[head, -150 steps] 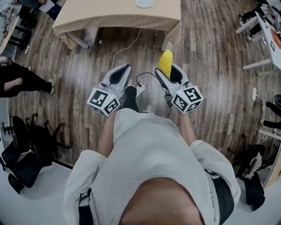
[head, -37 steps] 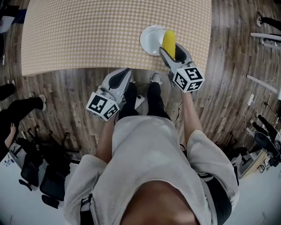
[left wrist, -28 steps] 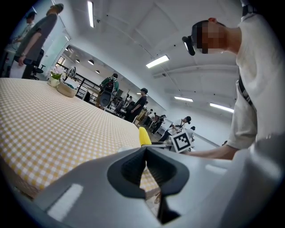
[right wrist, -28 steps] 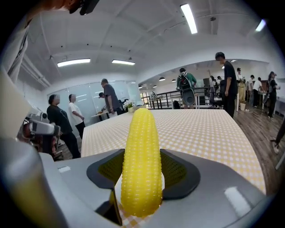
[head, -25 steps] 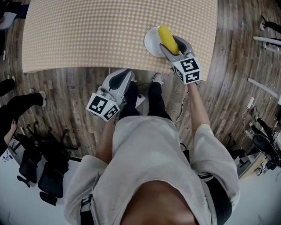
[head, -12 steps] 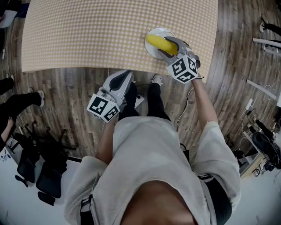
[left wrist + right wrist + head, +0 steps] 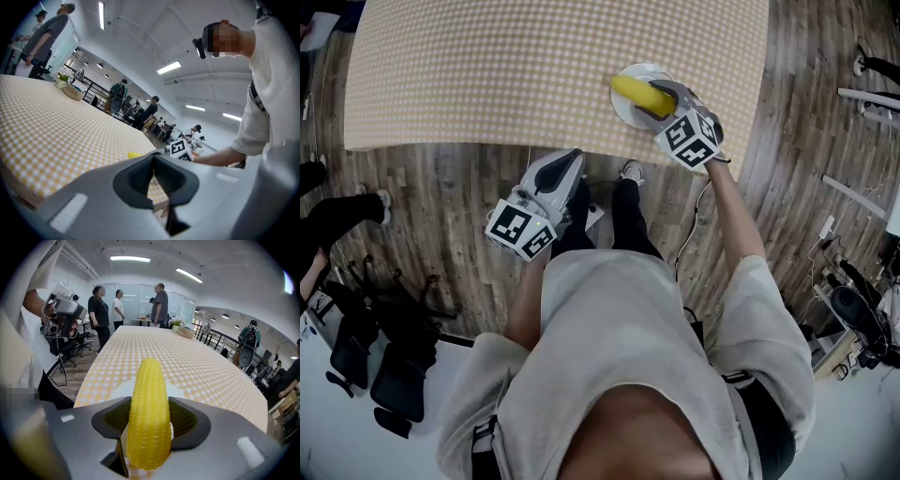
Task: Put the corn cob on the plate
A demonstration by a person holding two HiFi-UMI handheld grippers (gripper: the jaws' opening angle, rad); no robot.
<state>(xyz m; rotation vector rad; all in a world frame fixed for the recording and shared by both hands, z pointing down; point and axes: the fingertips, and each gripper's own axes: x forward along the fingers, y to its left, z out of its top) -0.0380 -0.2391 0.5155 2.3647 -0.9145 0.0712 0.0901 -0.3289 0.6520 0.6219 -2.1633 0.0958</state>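
Observation:
A yellow corn cob [image 7: 636,92] lies crosswise in my right gripper [image 7: 656,95], which is shut on it low over the white plate [image 7: 624,112]. The plate sits near the front right edge of the checked table [image 7: 487,75]. In the right gripper view the corn cob [image 7: 149,413] fills the gap between the jaws of the right gripper [image 7: 150,427], and the plate [image 7: 121,391] shows just under it. My left gripper [image 7: 555,173] hangs below the table's front edge, over the floor. In its own view the left gripper [image 7: 153,176] is shut with nothing in it.
Several people stand at the table's far end [image 7: 108,310]. A basket [image 7: 74,92] and a plant [image 7: 61,80] sit far off on the cloth. Black office chairs [image 7: 375,337] stand on the wooden floor to the left. A cable [image 7: 694,225] runs along the floor.
My right gripper has sunk toward the plate and rolled, so the corn cob now points left across the plate. The left gripper has stayed where it was.

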